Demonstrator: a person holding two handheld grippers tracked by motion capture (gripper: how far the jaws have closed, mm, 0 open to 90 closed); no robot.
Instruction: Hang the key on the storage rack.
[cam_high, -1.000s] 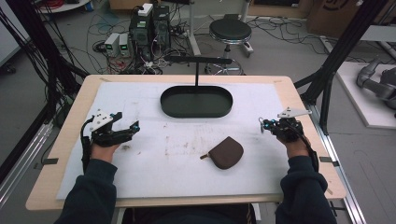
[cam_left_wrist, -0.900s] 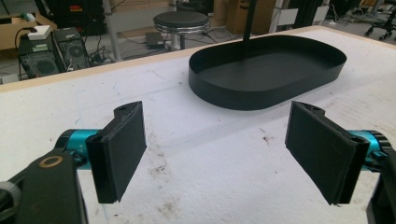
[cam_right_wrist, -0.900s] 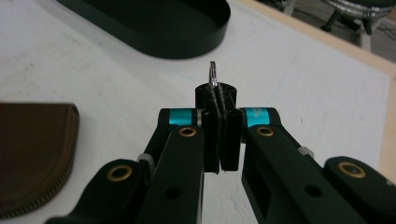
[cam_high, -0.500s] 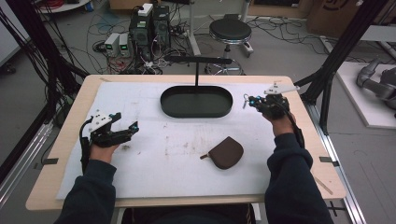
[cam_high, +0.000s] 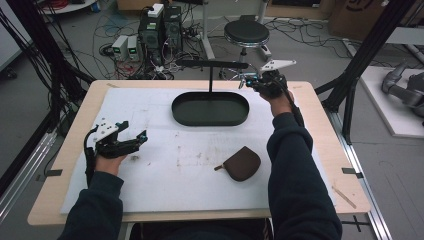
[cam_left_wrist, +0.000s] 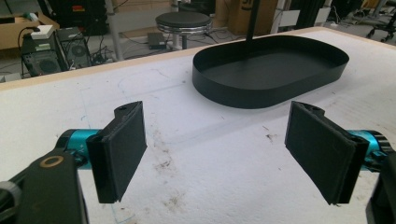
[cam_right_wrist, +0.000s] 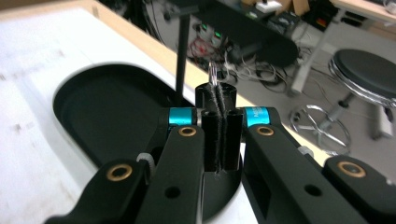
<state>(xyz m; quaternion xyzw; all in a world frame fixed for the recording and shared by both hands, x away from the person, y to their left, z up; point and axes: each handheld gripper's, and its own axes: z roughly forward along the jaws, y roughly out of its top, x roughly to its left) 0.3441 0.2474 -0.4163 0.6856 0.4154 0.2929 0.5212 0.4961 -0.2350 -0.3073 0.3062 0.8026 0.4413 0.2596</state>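
Plausibly, the right hand-held gripper (cam_right_wrist: 219, 93), pinched shut on a thin wire loop (cam_right_wrist: 213, 73) just beside the stand (cam_right_wrist: 181, 56), could bump it and lose that slight grip, while the left hand-held gripper (cam_left_wrist: 215, 140) gapes empty.

Left gripper (cam_high: 141, 136): held low in the person's left hand (cam_high: 111, 161), near the left side of the table (cam_high: 320, 130), pointing right in the high view. Jaws stand wide apart, nothing between the pads (cam_left_wrist: 122, 149). Left forearm enters from the bottom edge, dark sleeve to the wrist.

Right gripper (cam_high: 244, 80): held by the right hand (cam_high: 280, 102), arm stretched far forward, raised above the table's far right part, pointing left. In the right gripper view (cam_right_wrist: 219, 100) its jaws are pressed together, pads meeting face to face.
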